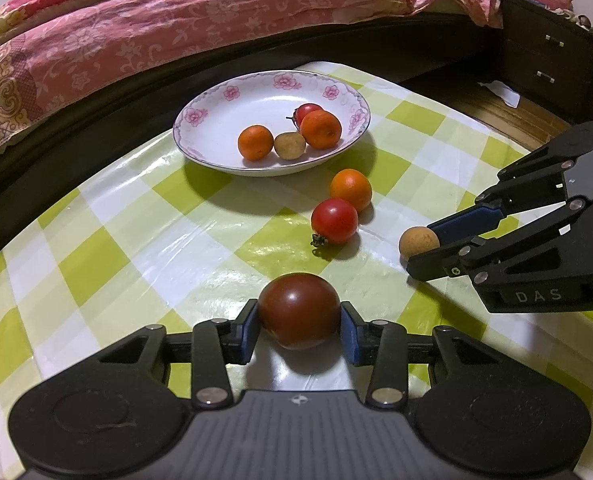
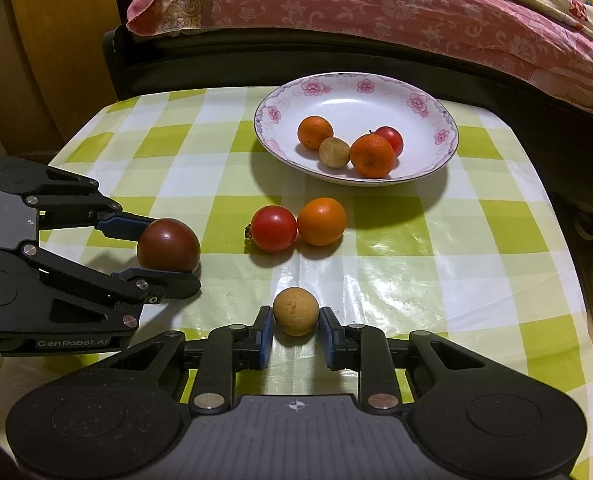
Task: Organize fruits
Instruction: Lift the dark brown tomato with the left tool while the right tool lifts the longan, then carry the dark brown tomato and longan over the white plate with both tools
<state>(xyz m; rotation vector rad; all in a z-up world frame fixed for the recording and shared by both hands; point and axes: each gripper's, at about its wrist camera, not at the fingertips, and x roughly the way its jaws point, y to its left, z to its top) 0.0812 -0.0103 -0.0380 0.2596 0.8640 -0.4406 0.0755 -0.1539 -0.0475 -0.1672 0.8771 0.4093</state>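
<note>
Four fruits already sit in the flowered plate [image 2: 448, 124] at the far side of the checked surface [image 2: 436, 264]: two oranges, a small red tomato and a pale tan fruit, all bunched together. Four more are not yet in it. A red tomato [image 2: 274, 228] and an orange [image 2: 321, 221] lie touching each other just in front of the plate. Nearer, the left gripper [image 1: 300, 322] has its jaws pressed against both sides of a dark red tomato [image 1: 299, 310], which looks gripped. The right gripper [image 2: 295, 326] frames a tan fruit [image 2: 295, 311] low over the surface, jaws narrowly parted and close on each side; whether they actually touch it I cannot tell. So I'd call it roughly half done.
</note>
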